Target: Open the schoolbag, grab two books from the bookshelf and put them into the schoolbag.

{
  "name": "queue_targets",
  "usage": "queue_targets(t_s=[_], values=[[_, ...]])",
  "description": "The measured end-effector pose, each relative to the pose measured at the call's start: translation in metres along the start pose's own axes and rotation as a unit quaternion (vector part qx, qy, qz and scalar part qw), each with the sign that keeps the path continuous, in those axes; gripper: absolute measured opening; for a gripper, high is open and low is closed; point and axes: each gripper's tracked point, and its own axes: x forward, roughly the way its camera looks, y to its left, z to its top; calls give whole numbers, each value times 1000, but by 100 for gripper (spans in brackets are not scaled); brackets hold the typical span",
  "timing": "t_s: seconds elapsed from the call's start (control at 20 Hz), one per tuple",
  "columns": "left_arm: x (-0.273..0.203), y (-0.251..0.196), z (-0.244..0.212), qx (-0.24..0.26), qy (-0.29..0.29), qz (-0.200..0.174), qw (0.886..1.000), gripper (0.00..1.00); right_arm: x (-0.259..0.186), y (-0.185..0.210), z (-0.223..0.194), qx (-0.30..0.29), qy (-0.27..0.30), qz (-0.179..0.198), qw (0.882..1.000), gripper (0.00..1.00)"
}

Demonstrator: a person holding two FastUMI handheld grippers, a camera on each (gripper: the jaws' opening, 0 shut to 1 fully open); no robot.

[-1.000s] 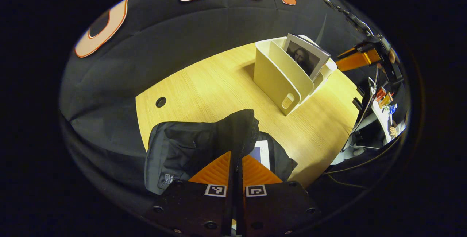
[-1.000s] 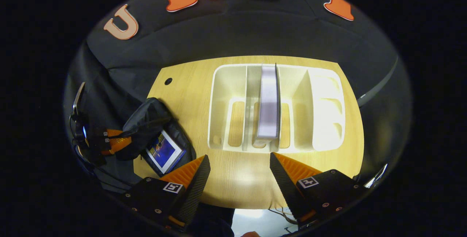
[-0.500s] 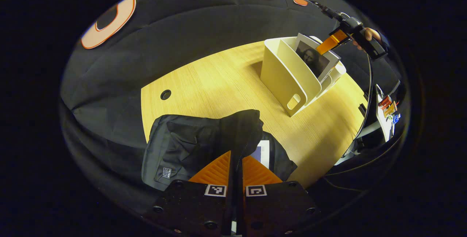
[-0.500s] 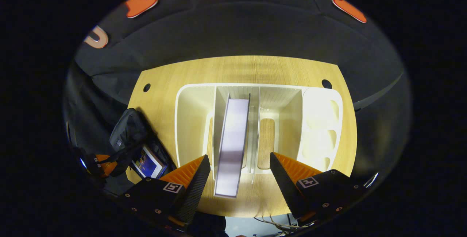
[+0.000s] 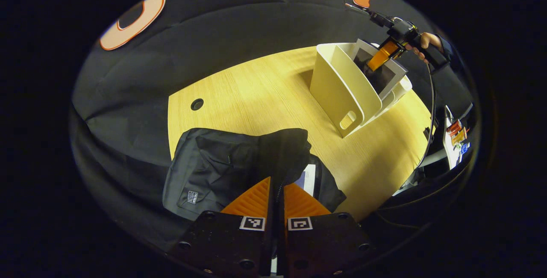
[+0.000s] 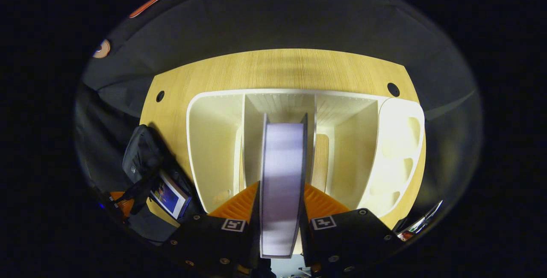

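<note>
Left gripper view: left gripper point(image 5: 277, 192) pinched tight on the schoolbag point(image 5: 222, 167) flap, holding its mouth open; right gripper view: right gripper point(image 6: 282, 203) clamped on the book point(image 6: 282, 171) standing in the bookshelf point(image 6: 213, 141), apparently for lifting out.

A light wooden table point(image 5: 256, 94) stands against the black cloth wall point(image 5: 205, 42). It has a round cable hole point(image 5: 197, 104) near its far left corner and another hole point(image 6: 393, 89) near its far right corner.
</note>
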Motion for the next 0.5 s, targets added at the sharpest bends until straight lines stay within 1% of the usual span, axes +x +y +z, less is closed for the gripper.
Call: queue_targets(t_s=[0.15,0.25,0.5], values=[[0,3,3,2,-3,1,1000,5,-3,-1,-6,2,2,-16,1000,38],[1,-1,-1,1,-5,-10,1000,5,-13,-1,-11,12,-10,-25,1000,37],[-1,3,-2,32,-12,-25,999,5,-39,2,-53,40,-20,-32,998,36]])
